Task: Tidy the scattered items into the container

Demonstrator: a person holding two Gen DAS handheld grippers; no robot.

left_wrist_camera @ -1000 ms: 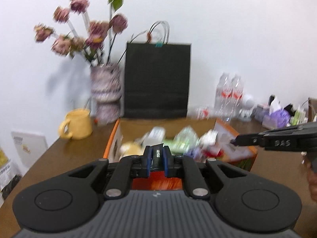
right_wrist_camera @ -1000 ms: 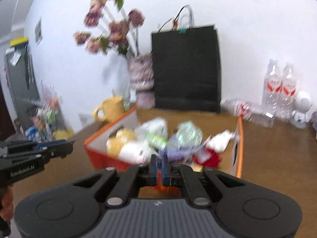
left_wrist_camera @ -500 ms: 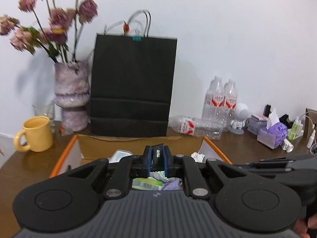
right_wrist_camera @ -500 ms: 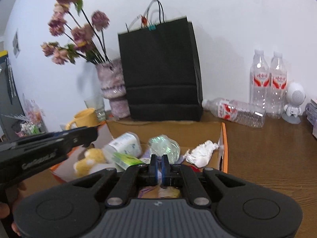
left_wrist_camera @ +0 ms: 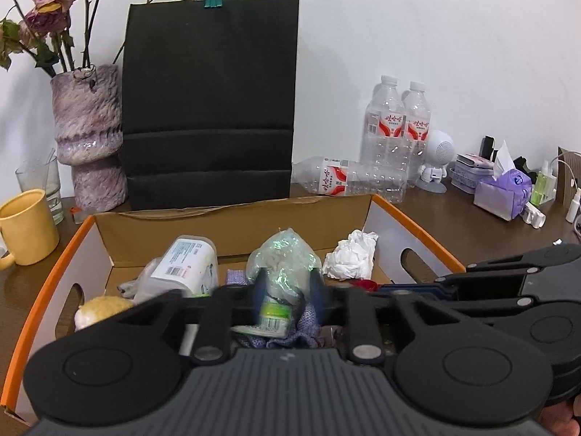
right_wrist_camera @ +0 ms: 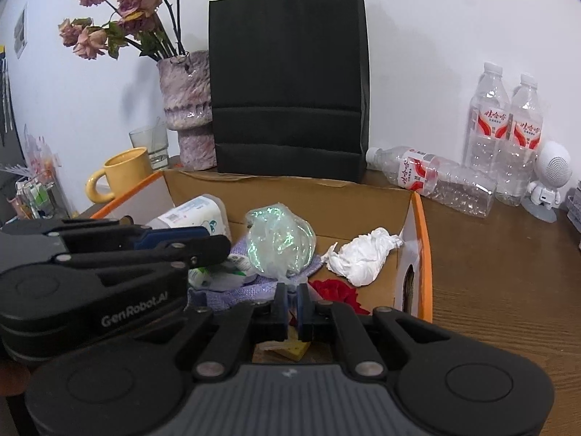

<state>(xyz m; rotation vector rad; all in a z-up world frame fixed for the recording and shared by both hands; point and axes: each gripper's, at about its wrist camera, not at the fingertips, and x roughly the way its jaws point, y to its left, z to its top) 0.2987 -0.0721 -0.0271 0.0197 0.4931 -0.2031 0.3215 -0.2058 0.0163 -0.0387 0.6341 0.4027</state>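
An orange-rimmed cardboard box [left_wrist_camera: 414, 225] [right_wrist_camera: 423, 218] holds several items: a white wipes pack [left_wrist_camera: 185, 267] [right_wrist_camera: 192, 216], an iridescent bag [left_wrist_camera: 287, 254] [right_wrist_camera: 279, 239], crumpled white tissue [left_wrist_camera: 350, 259] [right_wrist_camera: 363, 254], a red cloth [right_wrist_camera: 336, 292], purple fabric and a yellow plush [left_wrist_camera: 98, 309]. My left gripper [left_wrist_camera: 287, 290] hangs over the box with its blurred jaws apart and nothing between them. My right gripper [right_wrist_camera: 292, 305] is over the box's near edge, jaws nearly together, empty. Each gripper shows from the side in the other's view.
A black paper bag [left_wrist_camera: 210, 98] stands behind the box, with a vase of dried roses [left_wrist_camera: 89, 134], a glass and a yellow mug [left_wrist_camera: 25, 227] to its left. Water bottles [left_wrist_camera: 395, 127], a white robot toy, a tissue pack [left_wrist_camera: 503, 190] and small bottles sit right.
Both grippers swung over the box and moved closer to it. The left gripper's jaws, shut before, have opened.
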